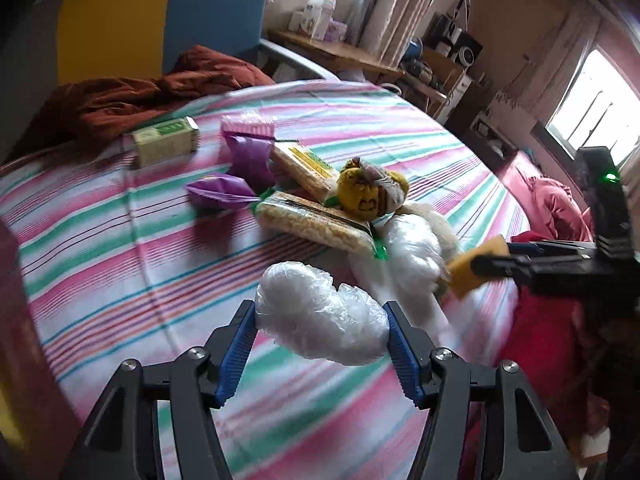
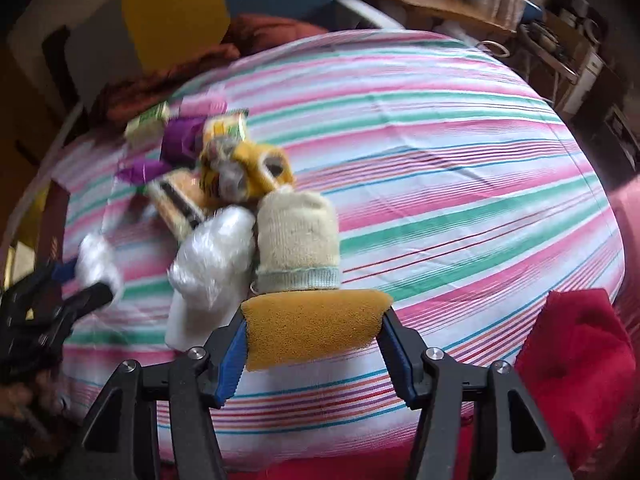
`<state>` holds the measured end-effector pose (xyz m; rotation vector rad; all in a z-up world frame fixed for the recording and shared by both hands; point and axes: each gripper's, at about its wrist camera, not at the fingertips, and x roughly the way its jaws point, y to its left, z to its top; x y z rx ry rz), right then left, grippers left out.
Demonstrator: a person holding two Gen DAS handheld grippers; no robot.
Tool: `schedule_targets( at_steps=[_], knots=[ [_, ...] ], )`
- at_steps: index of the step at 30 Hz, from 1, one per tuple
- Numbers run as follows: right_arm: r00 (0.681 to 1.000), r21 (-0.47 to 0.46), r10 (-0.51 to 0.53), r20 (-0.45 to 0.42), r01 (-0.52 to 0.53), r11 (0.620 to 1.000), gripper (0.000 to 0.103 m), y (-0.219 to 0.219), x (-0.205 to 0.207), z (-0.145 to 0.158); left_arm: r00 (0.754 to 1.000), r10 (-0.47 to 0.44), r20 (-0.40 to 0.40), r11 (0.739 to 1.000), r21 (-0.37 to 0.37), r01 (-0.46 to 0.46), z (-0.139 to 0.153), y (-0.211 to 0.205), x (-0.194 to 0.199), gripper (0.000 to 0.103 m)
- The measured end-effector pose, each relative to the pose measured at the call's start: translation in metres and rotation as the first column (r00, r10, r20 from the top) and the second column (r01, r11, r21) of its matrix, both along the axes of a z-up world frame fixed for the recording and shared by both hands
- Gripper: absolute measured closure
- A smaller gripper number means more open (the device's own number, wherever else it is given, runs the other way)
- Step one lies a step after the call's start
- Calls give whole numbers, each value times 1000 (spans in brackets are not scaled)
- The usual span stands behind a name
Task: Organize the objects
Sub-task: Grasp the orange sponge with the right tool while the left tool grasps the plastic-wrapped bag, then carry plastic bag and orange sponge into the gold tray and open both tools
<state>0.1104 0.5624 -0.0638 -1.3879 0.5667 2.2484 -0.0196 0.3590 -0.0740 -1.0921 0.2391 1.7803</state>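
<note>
— While the pile crowds the bed's middle, why lift these?
— Sorting: left gripper fingers clamp the plastic bag; right gripper fingers clamp the sponge, near edge.

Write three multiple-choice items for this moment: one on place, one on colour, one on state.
1. Where does the green box lie?
A. beside the brown blanket
B. on the shelf
C. in the left tool

2. What colour is the sponge?
A. purple
B. yellow
C. green

3. What is the right tool doing?
A. hanging open
B. gripping a snack bar
C. gripping the sponge

Answers: 1 A, the box sits on the striped sheet by the blanket's edge. 2 B, its foam is yellow in both views. 3 C, both pads press the sponge's ends, while the left tool grips a plastic bag.
</note>
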Motion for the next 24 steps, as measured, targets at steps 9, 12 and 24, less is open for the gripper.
schedule_targets(
  at_steps=[9, 12, 24],
  knots=[
    [989, 95, -101, -107, 111, 989, 43, 1, 24, 24, 991, 120, -56, 990, 85, -115, 45, -96, 7, 39],
    [983, 118, -124, -138, 141, 983, 43, -5, 32, 38, 978, 190, -82, 978, 103, -182, 53, -137, 1, 39],
    [947, 146, 112, -302, -70, 987, 42, -94, -11, 102, 873, 484, -62, 873, 96, -478, 38, -278, -21, 39]
  ],
)
